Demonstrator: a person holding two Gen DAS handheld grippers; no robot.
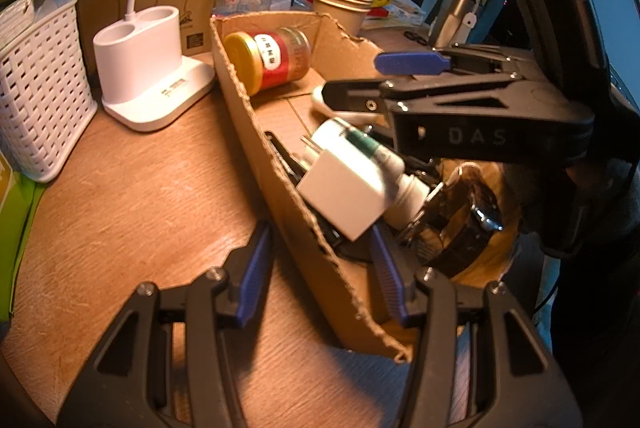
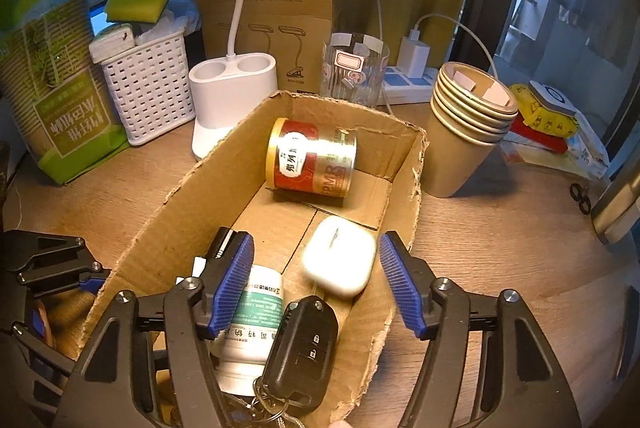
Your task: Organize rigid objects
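A torn-edged cardboard box (image 2: 188, 188) sits on the wooden surface (image 2: 500, 248) and holds the sorted items. At its far end a red and gold tin (image 2: 316, 160) lies on its side. Nearer, a white earbud case (image 2: 340, 260) rests on the box floor. Beside it lies a white bottle (image 2: 252, 324) with a green label, and a black car key (image 2: 304, 344) with its key ring lies against the bottle at the near end. A white plug adapter (image 1: 344, 196) lies on top of the bottle in the left wrist view.

Left gripper (image 1: 320, 272): its blue pads stand on either side of the box's near wall, one outside, one inside. Whether they press on the cardboard cannot be told.

Right gripper (image 2: 316, 284): poised over the box interior, jaws spread, nothing pinched. The key and earbud case lie below, between the pads, with no contact visible. The left pad overlaps the bottle in view; contact there cannot be confirmed.

Outside the box on the surface: a white lamp base (image 2: 228, 96) with two round wells just beside the left wall, a white lattice basket (image 2: 148, 96) further left, and a stack of paper cups (image 2: 464, 132) beside the right wall. A clear glass (image 2: 356, 72) stands behind the box, with a power strip (image 2: 408, 84) and charger to its right.
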